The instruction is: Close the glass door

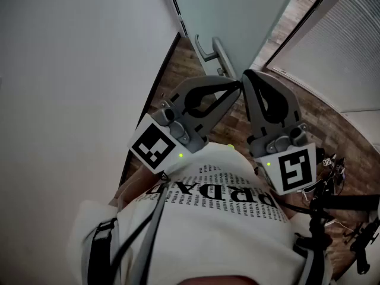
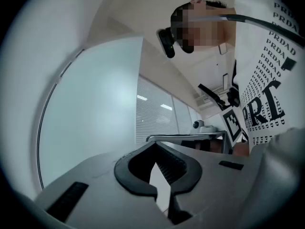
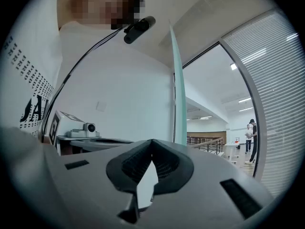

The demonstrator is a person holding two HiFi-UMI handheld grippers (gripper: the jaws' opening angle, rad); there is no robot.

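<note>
The frosted glass door [image 1: 237, 10] stands ajar ahead of me, its metal lever handle [image 1: 206, 51] jutting toward me. In the left gripper view the door's pane [image 2: 95, 109] fills the left side. The right gripper view shows the door [image 3: 178, 94] edge-on as a thin green strip. I hold both grippers close to my chest, their tips almost touching each other just short of the handle. My left gripper [image 1: 233, 86] [image 2: 153, 146] is shut with nothing in it. My right gripper [image 1: 246, 76] [image 3: 151, 141] is shut and empty too.
A white wall [image 1: 71, 70] runs along the left. A glass partition with blinds [image 1: 338, 46] is at the right. Black tripod gear and cables [image 1: 332, 200] lie on the wooden floor at lower right. A person [image 3: 251, 140] stands far off beyond the doorway.
</note>
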